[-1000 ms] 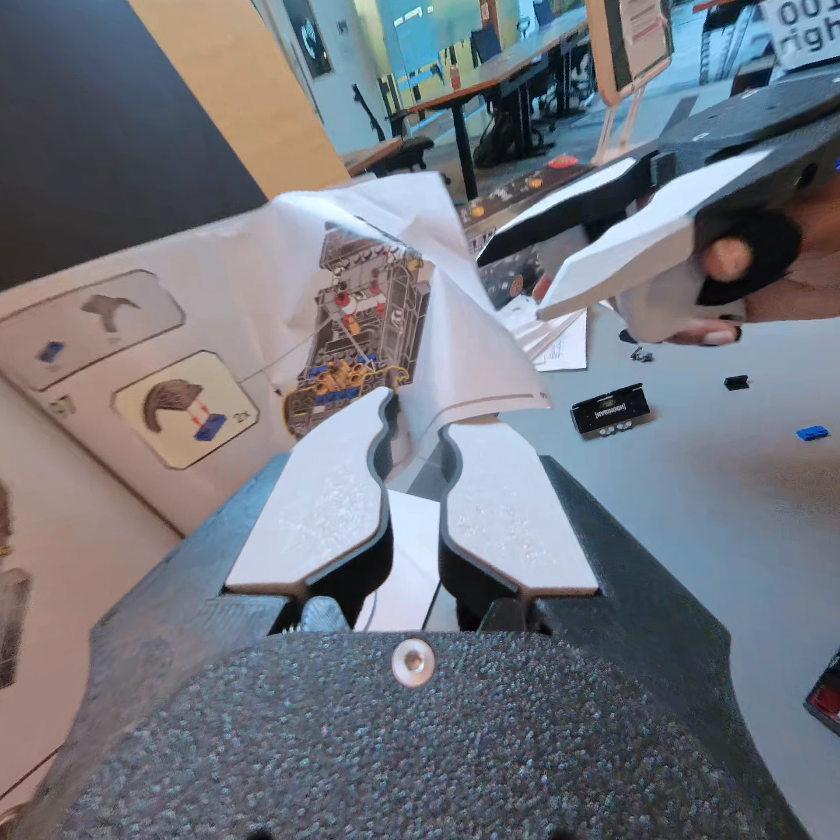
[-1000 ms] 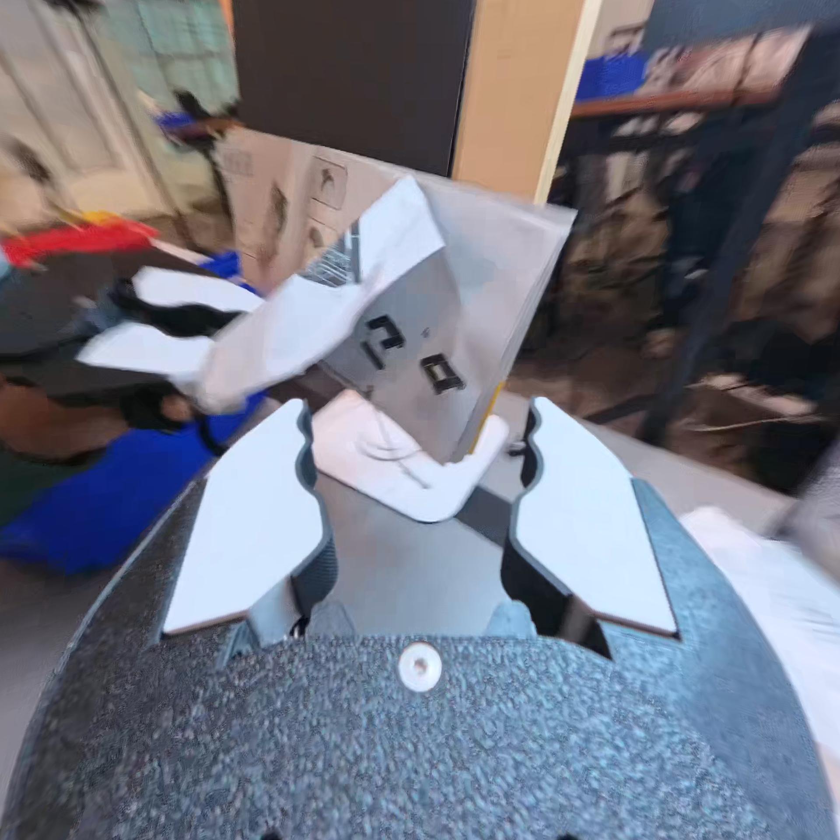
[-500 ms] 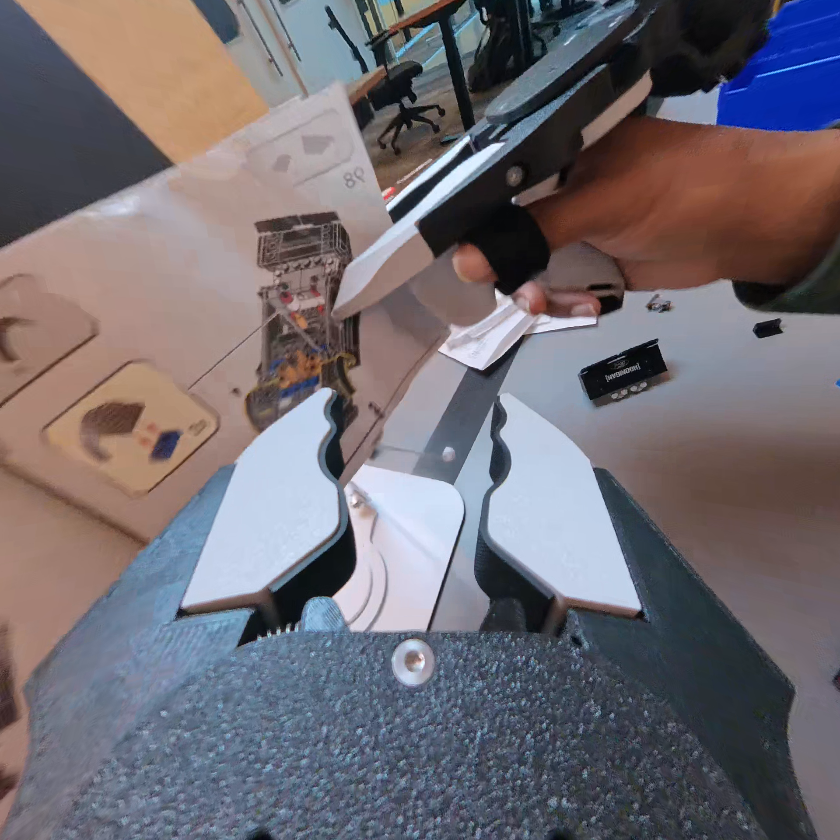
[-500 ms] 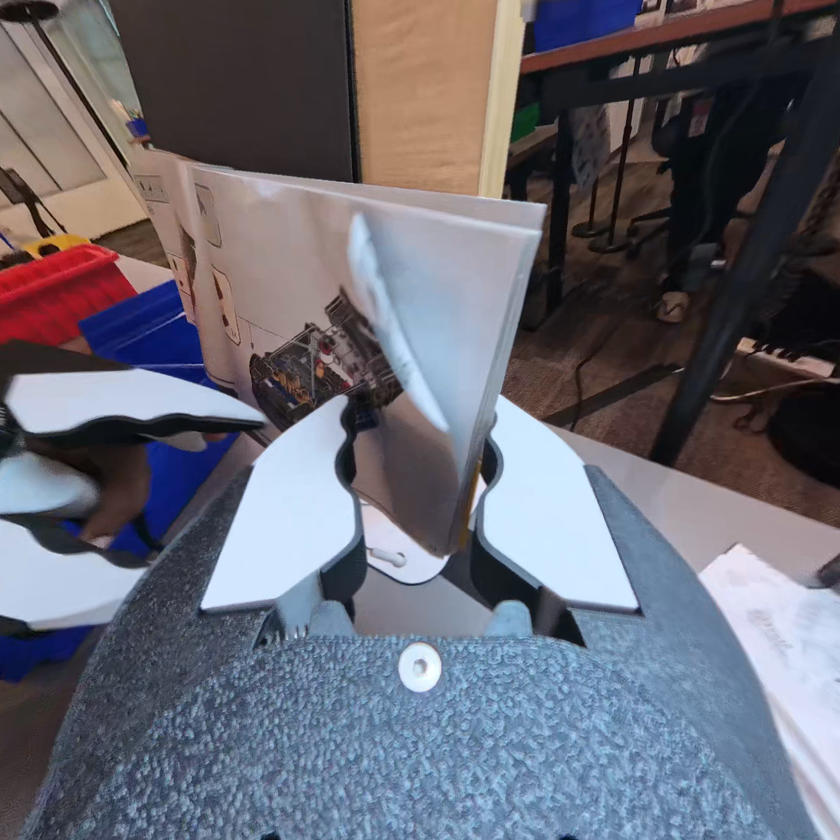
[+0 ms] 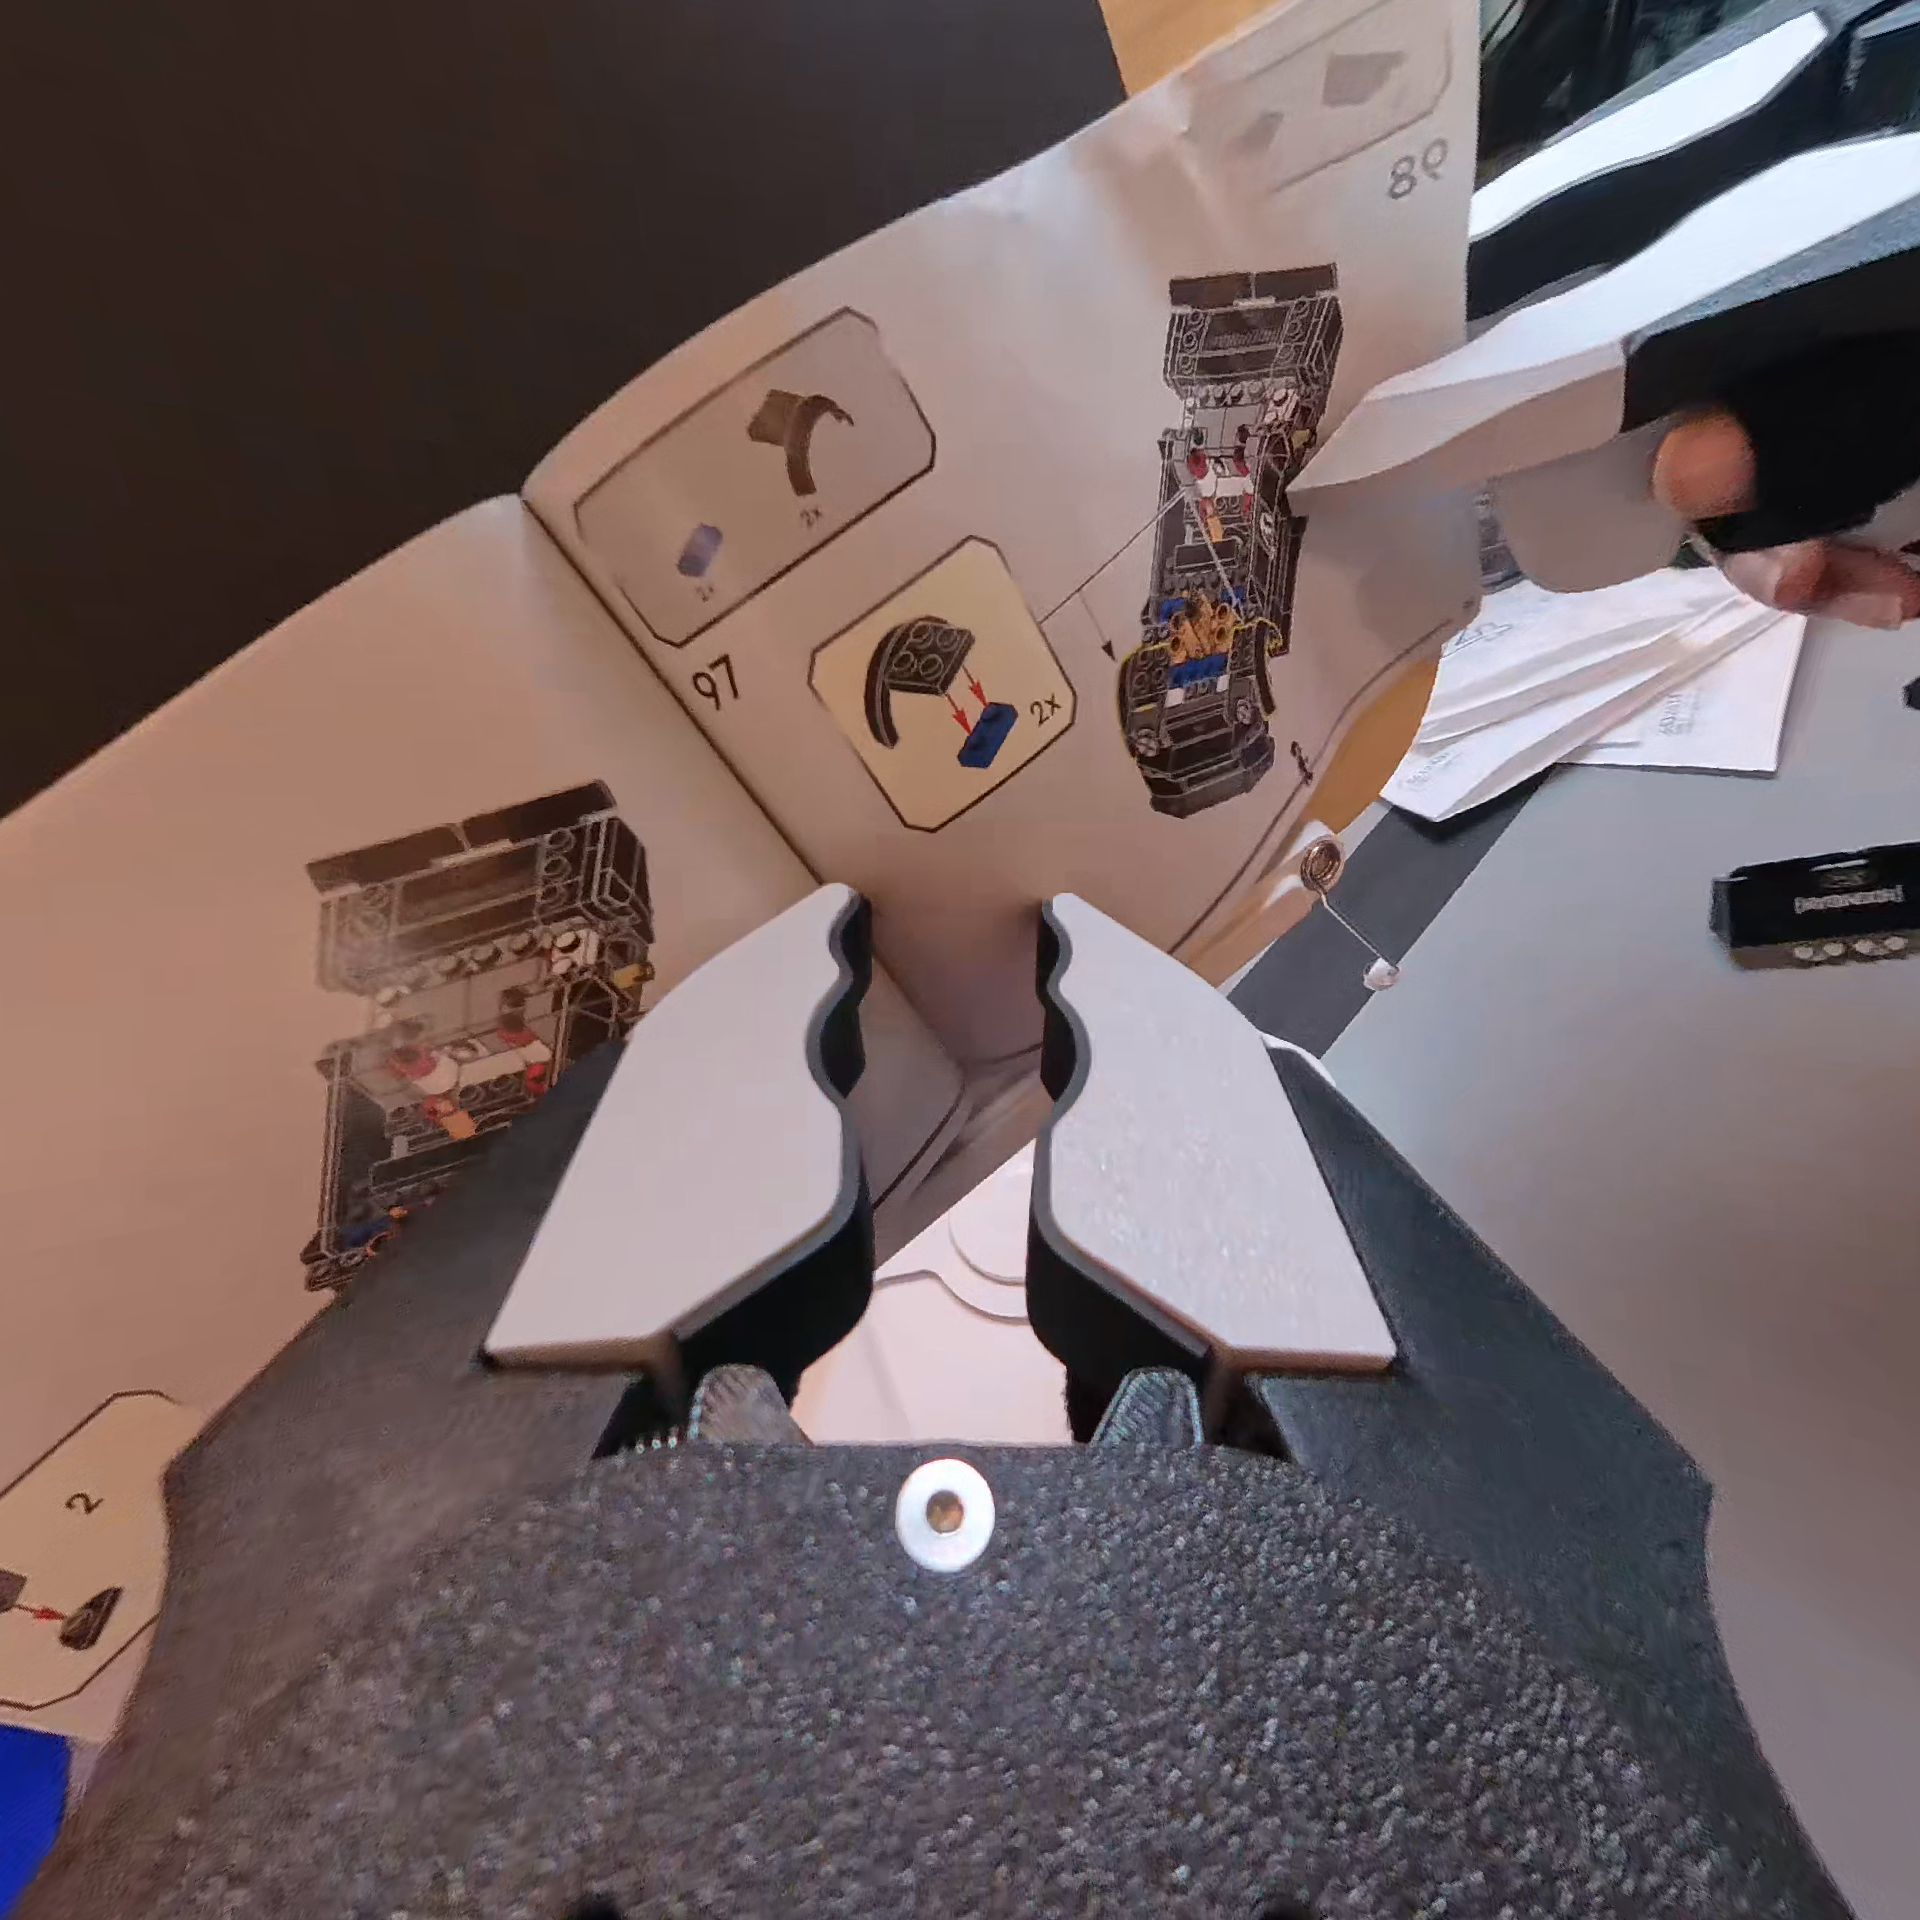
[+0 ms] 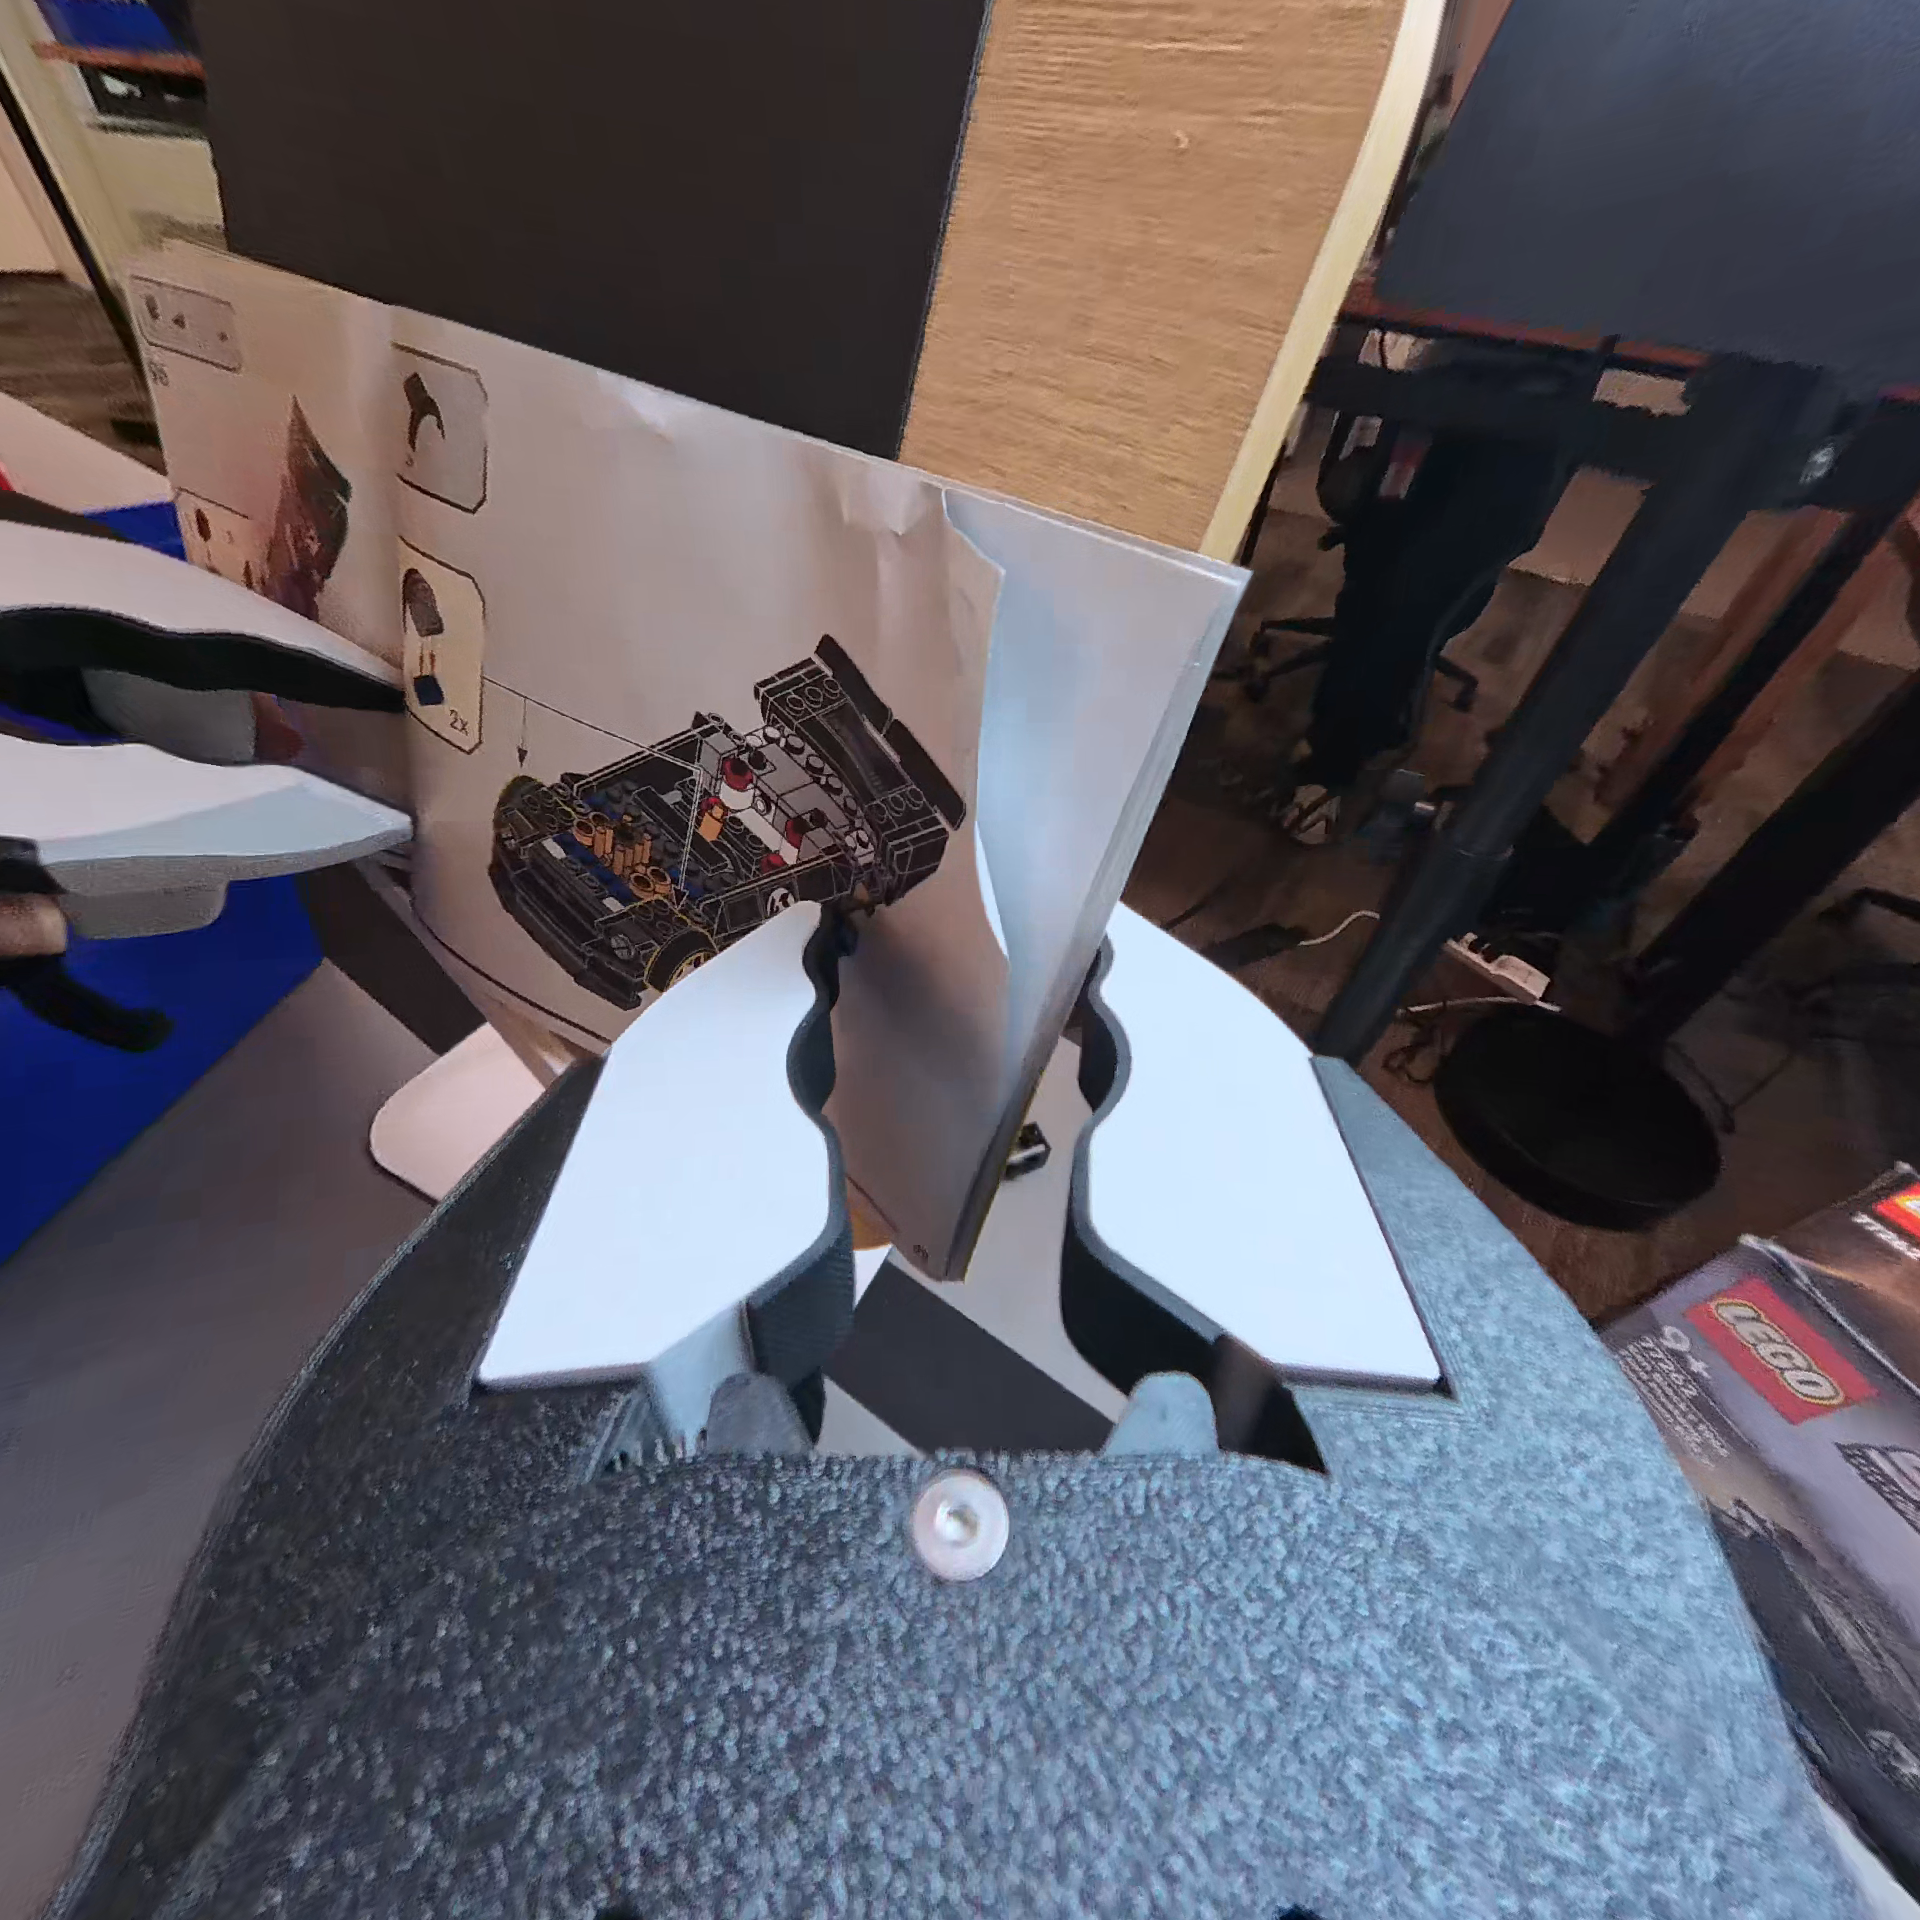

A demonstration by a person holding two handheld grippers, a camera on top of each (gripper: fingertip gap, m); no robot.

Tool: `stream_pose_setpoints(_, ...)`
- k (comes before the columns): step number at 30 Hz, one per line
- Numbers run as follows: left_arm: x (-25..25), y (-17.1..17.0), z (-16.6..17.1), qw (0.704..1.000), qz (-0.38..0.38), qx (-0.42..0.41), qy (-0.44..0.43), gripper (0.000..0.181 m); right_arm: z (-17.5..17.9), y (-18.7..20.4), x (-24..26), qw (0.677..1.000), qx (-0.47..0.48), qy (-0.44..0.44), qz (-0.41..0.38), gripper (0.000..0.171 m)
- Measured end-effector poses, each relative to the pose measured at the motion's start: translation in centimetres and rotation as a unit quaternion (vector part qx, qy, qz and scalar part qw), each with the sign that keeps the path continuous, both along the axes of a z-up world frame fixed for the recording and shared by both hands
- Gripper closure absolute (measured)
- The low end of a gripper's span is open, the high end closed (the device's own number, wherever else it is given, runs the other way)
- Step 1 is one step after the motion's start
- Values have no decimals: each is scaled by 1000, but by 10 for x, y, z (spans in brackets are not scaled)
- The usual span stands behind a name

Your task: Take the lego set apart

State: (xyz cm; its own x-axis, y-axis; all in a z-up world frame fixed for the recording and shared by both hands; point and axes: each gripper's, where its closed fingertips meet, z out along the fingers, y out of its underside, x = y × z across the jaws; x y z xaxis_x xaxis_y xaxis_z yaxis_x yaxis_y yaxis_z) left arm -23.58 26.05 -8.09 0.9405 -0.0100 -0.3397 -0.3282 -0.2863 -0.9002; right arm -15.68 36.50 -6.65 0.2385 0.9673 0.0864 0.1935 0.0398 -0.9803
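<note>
Across the middle of both views an open booklet (image 5: pixel 935 436) is propped upright on a white stand (image 6: pixel 447 1101), and most of what lies behind it is blocked. The left tongs (image 5: pixel 945 904) are held apart, with nothing between them, pointed at the foot of the booklet's fold. The right tongs (image 6: pixel 956 925) are also apart; the booklet's loose lower corner hangs down between the fingers, just beside the left one, and is not pinched.

At the upper right of the left view the right tongs are seen from the side, with one white tip touching the page edge, and a gloved hand (image 5: pixel 1766 499) is wrapped around them. Loose papers (image 5: pixel 1610 686) are spread on the grey table (image 5: pixel 1558 1299) below that hand. None of this is shown in the right view. There, the left tongs enter from the left edge with their tips against the page, a blue bin (image 6: pixel 104 1039) is seen below them, and a printed box (image 6: pixel 1818 1455) lies at the lower right. Chair and table legs fill the upper right.

Only in the left view, at the right edge, is a lego piece (image 5: pixel 1818 920) seen: a black, oblong block with a row of pale studs along its near side, lying flat on the table, well apart from both tongs.
</note>
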Motion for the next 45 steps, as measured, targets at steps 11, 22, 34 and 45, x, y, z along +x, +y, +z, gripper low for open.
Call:
stream_pose_setpoints(11, -5, 7, -5, 990, 86, -7, 109, 160, 14, 1, 49, 986, 68, 44, -143, 112)
stream_pose_setpoints(22, -4, 1, -4, 997, 59, 6, 55, 162, -42, -79, -44, 988, 130, -76, -36, 148)
stream_pose_setpoints(34, -41, -39, -4, 996, 74, -3, 53, 158, -34, -48, -43, 990, 107, -94, 12, 171)
stream_pose_setpoints(45, -46, -41, -9, 993, 80, -1, 88, 158, -32, -52, -26, 995, 78, -54, 29, 153)
